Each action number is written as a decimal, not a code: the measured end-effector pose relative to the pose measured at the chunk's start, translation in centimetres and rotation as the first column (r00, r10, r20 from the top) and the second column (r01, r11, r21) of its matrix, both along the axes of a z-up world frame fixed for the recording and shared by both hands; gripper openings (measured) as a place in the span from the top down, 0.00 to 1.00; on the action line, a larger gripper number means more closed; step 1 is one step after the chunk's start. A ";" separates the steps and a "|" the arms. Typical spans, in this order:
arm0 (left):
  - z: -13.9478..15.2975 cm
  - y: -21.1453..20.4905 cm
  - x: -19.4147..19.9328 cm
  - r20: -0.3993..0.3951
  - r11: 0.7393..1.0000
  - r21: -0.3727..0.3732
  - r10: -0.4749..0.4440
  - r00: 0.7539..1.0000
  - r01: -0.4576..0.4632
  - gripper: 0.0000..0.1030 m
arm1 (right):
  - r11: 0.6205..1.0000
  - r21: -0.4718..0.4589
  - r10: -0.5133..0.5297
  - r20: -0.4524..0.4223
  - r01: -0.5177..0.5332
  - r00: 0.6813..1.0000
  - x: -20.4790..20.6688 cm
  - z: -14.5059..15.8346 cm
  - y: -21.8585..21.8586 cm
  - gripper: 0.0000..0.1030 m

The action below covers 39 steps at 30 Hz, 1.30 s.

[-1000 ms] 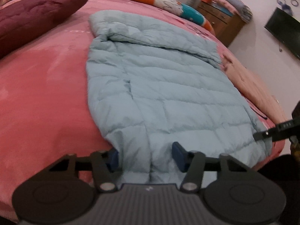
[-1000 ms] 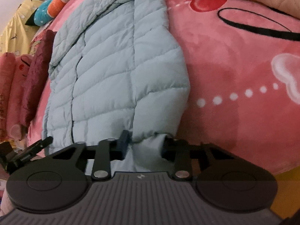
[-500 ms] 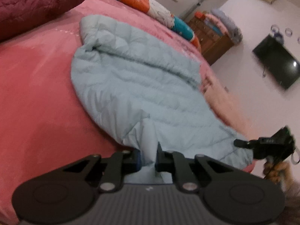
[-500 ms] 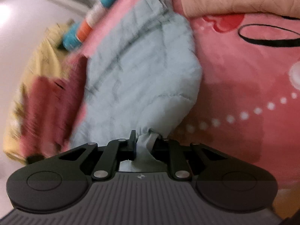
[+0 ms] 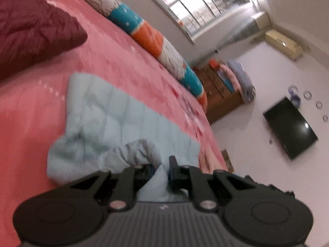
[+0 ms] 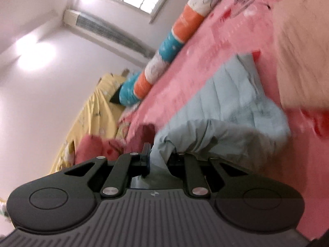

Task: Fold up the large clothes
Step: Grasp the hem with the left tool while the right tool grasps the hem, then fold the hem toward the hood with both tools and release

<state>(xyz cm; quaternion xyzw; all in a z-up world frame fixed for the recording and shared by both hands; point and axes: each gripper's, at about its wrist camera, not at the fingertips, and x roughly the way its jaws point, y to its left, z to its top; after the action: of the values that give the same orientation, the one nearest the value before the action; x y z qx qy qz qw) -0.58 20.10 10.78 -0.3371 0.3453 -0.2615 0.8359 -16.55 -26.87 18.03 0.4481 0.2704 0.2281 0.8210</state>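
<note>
Pale blue quilted puffer jacket (image 5: 115,123) lies on the pink plush bedspread (image 5: 115,61), roughly mid-bed. Its near hem end is raised off the bedspread and bunched; the far end still lies flat. Long axis runs from the grippers away toward the striped orange, teal and white bolster pillow (image 5: 156,39) along the far edge of the bedspread, so the jacket points hem-to-camera, far end toward the bolster. Which end is the collar is hard to tell, both views are motion-blurred.

Left gripper (image 5: 161,169): black jaws pinched tight on a fold of the jacket's hem, fabric gathered up between the blue pads and spilling back toward the camera. Right gripper (image 6: 158,160): jaws likewise clamped on a bunch of pale blue hem fabric, with a wrinkled ridge of jacket arching just beyond the fingers.

Dark maroon quilted cushion (image 5: 35,33) sits on the bedspread left of the jacket, apart from it. Peach quilted blanket (image 6: 302,57) lies on the bedspread right of the jacket, close to its edge. Yellow printed sheet (image 6: 90,111) hangs beyond the bedspread's far-left corner. Wooden dresser (image 5: 222,96) stands past the bolster's right end; black wall television (image 5: 290,127) is further right of it. Barred window (image 5: 197,2) is above the bolster.
</note>
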 end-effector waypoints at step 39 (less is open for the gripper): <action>1.4 3.3 8.8 0.080 0.913 0.257 0.306 0.949 -0.316 0.29 | 0.892 -0.230 -0.358 0.168 0.390 0.918 13.3 -0.9 -3.2 0.01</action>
<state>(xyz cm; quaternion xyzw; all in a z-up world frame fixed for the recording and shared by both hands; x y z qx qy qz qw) 8.17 23.44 12.13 -0.2673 0.3033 -0.0829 0.9109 -3.30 -30.03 17.16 0.3661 0.1560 0.0552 0.9158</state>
